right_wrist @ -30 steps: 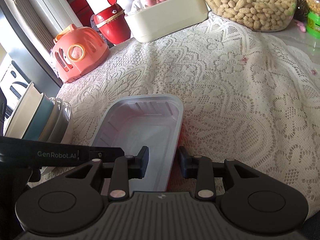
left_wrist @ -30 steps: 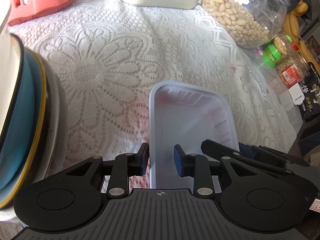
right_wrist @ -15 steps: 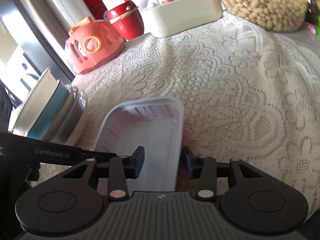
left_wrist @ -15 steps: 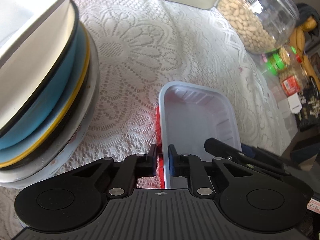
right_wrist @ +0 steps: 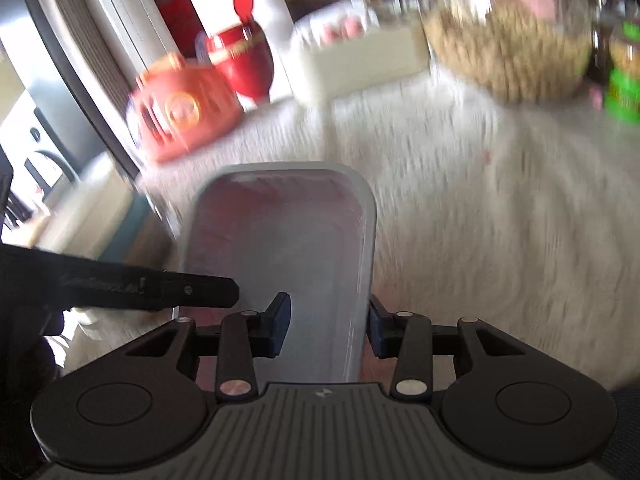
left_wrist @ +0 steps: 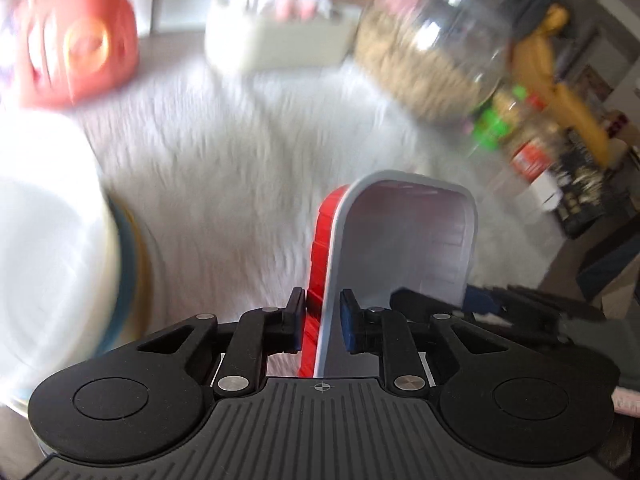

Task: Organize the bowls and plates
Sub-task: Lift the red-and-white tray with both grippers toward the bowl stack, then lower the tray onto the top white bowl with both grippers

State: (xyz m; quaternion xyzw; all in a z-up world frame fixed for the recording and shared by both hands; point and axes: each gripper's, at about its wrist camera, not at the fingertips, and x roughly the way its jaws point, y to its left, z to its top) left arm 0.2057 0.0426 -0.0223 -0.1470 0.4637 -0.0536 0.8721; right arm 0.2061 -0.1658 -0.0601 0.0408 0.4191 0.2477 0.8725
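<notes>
A white rectangular plastic tray (left_wrist: 408, 240) with a red outer side hangs tilted above the lace cloth. My left gripper (left_wrist: 320, 316) grips its left wall, one pad on the red outside and one inside. Its jaws are opening slightly with the wall still between them. My right gripper (right_wrist: 328, 320) straddles the tray's (right_wrist: 280, 232) right wall, one pad inside and one outside, and holds it. Each gripper shows in the other's view: the right gripper (left_wrist: 480, 304), the left gripper (right_wrist: 180, 290). A stack of bowls and plates (left_wrist: 60, 260), white on top, stands at the left.
On the lace tablecloth (left_wrist: 240, 160) at the back stand an orange-pink container (left_wrist: 76, 48), a cream box (left_wrist: 276, 40), a big jar of peanuts (left_wrist: 432, 60) and a red jar (right_wrist: 244, 64). Small jars (left_wrist: 504, 120) crowd the table's right edge. The stack (right_wrist: 92, 216) sits close left of the tray.
The left jaws closed onto the tray's left wall. Both grippers then rose with the tray, which has left the cloth and tilted. The background is now blurred by the motion.
</notes>
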